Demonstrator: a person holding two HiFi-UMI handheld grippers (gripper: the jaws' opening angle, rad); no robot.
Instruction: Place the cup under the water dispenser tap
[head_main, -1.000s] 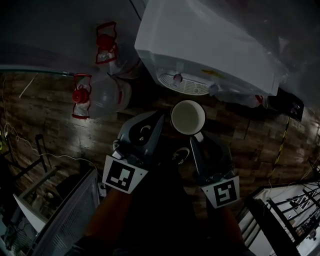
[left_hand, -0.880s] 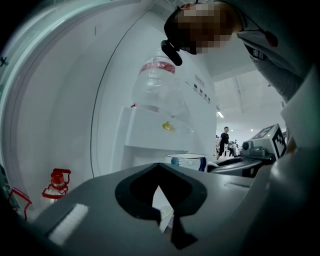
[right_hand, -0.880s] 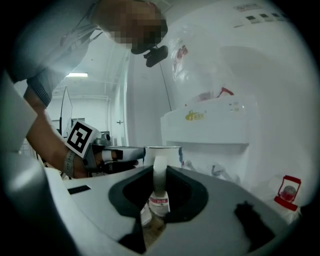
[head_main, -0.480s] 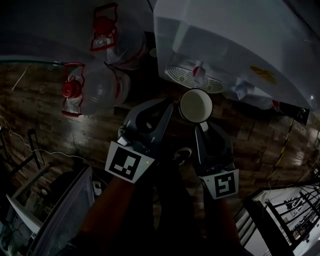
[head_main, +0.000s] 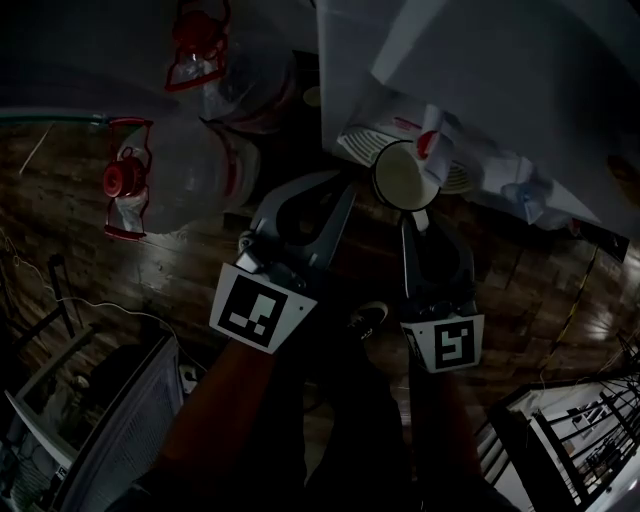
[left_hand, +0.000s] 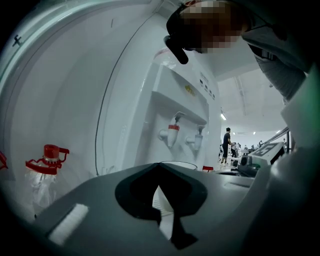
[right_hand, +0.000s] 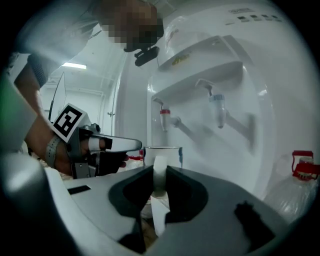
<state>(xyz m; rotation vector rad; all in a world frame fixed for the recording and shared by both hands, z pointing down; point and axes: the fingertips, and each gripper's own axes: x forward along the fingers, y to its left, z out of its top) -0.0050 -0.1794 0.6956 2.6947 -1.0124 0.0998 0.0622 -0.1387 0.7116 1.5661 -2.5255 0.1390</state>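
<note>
A white cup (head_main: 405, 175) hangs in front of the white water dispenser (head_main: 520, 80), over its round drip grille (head_main: 362, 146) and just below the red tap (head_main: 430, 140). My right gripper (head_main: 416, 222) is shut on the cup's handle; in the right gripper view the handle (right_hand: 159, 172) stands upright between the jaws, with the cup (right_hand: 162, 152) beyond. The red tap (right_hand: 165, 117) and blue tap (right_hand: 218, 107) are above it. My left gripper (head_main: 345, 195) is shut and holds nothing, just left of the cup. The cup's rim (left_hand: 175, 163) shows over its jaws.
Two large clear water bottles with red caps (head_main: 190, 175) (head_main: 235, 80) stand on the wooden floor left of the dispenser. A blue tap (head_main: 525, 195) sits right of the red one. A metal rack (head_main: 570, 440) is at lower right, a pale box (head_main: 110, 430) at lower left.
Both grippers and the cup have sunk and moved toward the dispenser. The cup has gone from in front of the drip grille to over it, beneath the red tap.
</note>
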